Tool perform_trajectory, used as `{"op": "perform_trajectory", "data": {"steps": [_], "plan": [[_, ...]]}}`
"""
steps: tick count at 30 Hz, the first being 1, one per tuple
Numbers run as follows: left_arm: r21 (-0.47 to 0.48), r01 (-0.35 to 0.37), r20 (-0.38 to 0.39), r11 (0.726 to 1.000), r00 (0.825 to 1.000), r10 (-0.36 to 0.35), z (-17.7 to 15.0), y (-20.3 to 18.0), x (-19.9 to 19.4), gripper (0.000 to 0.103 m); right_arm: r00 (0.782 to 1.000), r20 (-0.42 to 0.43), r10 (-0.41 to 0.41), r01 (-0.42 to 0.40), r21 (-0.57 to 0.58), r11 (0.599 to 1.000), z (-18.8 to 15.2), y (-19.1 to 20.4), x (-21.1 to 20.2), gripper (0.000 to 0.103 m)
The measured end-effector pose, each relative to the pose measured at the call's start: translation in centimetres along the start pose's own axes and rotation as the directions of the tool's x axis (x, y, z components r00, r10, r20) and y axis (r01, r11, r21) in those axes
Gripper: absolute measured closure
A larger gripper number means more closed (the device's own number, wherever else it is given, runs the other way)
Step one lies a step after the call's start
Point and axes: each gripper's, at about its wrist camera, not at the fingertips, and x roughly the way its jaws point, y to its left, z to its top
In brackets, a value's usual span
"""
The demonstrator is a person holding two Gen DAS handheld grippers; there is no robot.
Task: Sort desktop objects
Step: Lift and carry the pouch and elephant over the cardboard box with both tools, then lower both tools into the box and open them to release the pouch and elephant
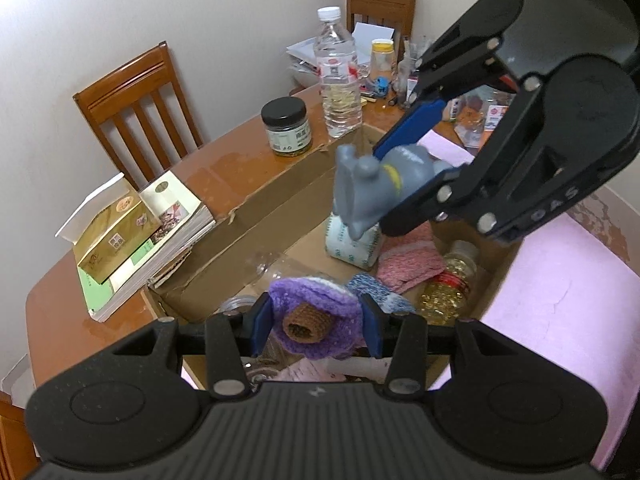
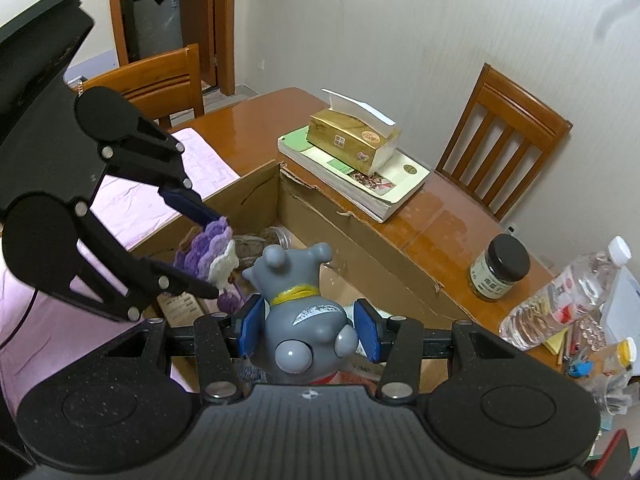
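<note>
Purple crocheted piece (image 1: 316, 320) is clamped between the blue pads of the left hand-held gripper (image 1: 316, 326), held above the open cardboard box (image 1: 256, 208). Just beyond it, the right hand-held gripper (image 2: 308, 328) is clamped on a grey toy dog (image 2: 304, 312), also over the box, which holds a pink knitted cloth (image 1: 408, 260) and a bottle of yellow capsules (image 1: 448, 284). Further out on the wooden surface (image 1: 240, 160) stand a dark-lidded jar (image 1: 286, 126), a clear water bottle (image 1: 338, 76) and a tissue box (image 1: 112, 236) on books (image 1: 168, 240).
</note>
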Motion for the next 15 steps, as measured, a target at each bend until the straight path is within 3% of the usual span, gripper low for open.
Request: {"op": "perform_trajectory", "data": {"steps": [15], "plan": [[0.003, -0.045, -0.023, 0.999, 0.999, 0.045, 1.7, 1.9, 2.8, 0.057, 0.999, -0.05, 0.013, -0.008, 0.104, 0.995, 1.4, -2.6, 4.8, 0.049]]}}
